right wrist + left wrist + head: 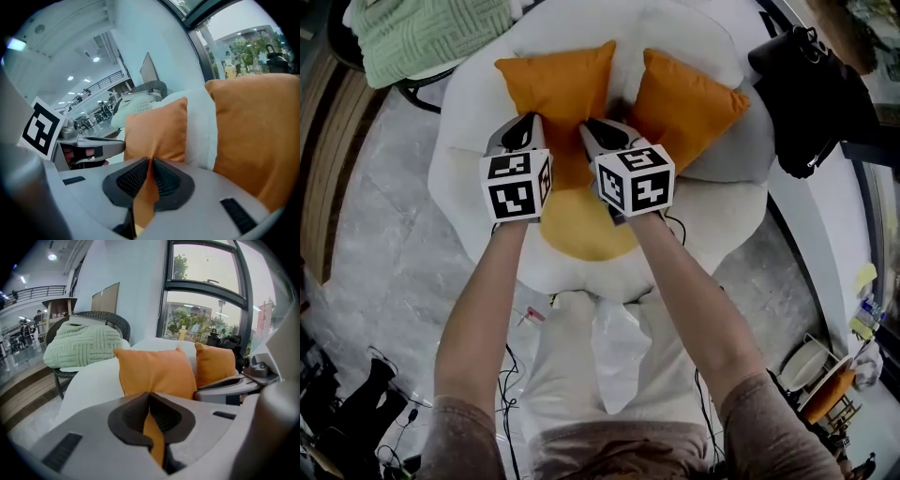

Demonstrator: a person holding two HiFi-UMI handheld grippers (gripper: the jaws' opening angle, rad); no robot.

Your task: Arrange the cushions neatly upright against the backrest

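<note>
Two orange cushions lean against the white backrest (684,33) of a round white seat with a yellow centre (581,230). The left cushion (558,89) stands upright, and both grippers hold its lower edge side by side. My left gripper (528,128) is shut on a fold of its orange fabric, seen pinched between the pads (164,416) in the left gripper view. My right gripper (598,133) has the same cushion's fabric (157,131) clamped between its jaws. The right cushion (686,108) leans untouched just beside them.
A green knitted blanket (422,33) lies on a dark wicker chair at the back left. A black bag (811,103) sits to the right of the seat, by the window. Cables trail on the grey floor (384,272). Plates (811,366) stand at the lower right.
</note>
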